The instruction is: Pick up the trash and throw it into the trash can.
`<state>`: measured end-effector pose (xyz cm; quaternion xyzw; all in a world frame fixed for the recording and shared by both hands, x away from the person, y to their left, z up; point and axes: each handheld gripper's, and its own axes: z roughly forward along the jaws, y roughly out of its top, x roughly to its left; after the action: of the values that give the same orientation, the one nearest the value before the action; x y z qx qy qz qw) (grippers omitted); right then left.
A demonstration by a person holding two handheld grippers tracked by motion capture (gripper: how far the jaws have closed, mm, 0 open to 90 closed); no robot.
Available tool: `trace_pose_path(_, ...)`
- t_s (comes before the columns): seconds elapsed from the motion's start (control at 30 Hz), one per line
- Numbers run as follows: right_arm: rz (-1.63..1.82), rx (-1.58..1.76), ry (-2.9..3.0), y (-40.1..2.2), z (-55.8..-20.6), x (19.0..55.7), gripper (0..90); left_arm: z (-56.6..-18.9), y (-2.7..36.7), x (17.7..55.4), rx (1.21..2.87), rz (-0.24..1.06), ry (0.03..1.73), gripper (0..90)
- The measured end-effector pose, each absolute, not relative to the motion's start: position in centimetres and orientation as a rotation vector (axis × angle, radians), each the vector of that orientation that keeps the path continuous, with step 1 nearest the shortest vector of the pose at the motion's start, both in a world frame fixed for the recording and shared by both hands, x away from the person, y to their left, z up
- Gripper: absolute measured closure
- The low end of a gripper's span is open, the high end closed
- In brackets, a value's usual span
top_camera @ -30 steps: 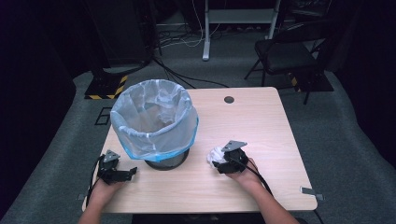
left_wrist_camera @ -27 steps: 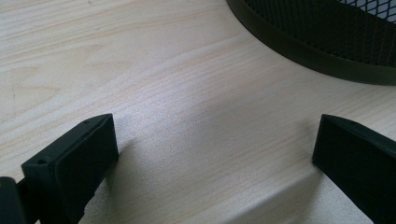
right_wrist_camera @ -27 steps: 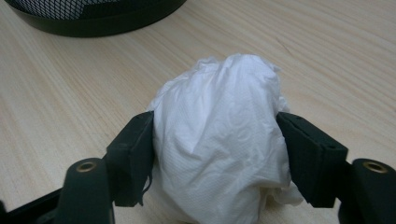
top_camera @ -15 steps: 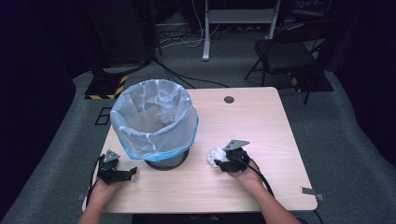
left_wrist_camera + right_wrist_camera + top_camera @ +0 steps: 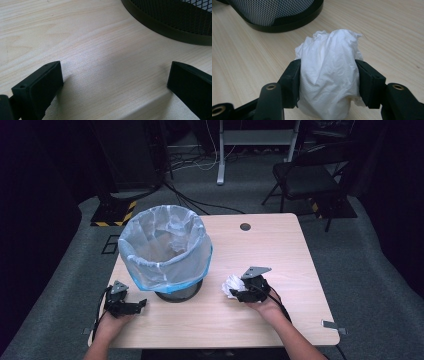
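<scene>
A crumpled white tissue wad (image 5: 329, 72) lies on the wooden table (image 5: 270, 250), squeezed between the jaws of my right gripper (image 5: 328, 83). From above, the wad (image 5: 232, 284) sits just right of the bin, with the right gripper (image 5: 239, 293) closed on it. A black mesh waste bin (image 5: 167, 252) lined with a pale blue bag stands at the table's left centre, with a crumpled paper inside. My left gripper (image 5: 136, 306) rests open near the front left, its jaws spread over bare wood (image 5: 110, 75), next to the bin's base (image 5: 170, 22).
A round cable hole (image 5: 245, 226) lies at the table's back. A black chair (image 5: 310, 175) and a desk frame stand behind the table, with cables on the grey floor. The bin's black base (image 5: 287, 22) is just beyond the tissue.
The right gripper and the tissue stay in nearly the same place. The left gripper has not moved.
</scene>
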<state>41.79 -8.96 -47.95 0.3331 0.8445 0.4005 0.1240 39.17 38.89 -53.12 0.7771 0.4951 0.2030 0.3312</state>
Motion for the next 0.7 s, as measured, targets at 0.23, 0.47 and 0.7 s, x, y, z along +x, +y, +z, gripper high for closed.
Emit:
trace_pose_path(0.23, 1.226, 0.964, 2.455, -9.3, -45.8, 41.6, 41.9, -53.1, 38.9, 39.2, 2.031, 0.531, 1.294, 0.0)
trace_pose_path(0.47, 1.274, 0.95, 2.45, -9.7, -43.6, 41.6, 42.3, -53.1, 38.9, 39.2, 2.031, 0.531, 1.294, 0.0)
trace_pose_path(0.7, 1.281, 0.92, 2.444, -9.9, -41.1, 41.4, 42.6, -53.1, 38.9, 39.2, 2.031, 0.531, 1.294, 0.0)
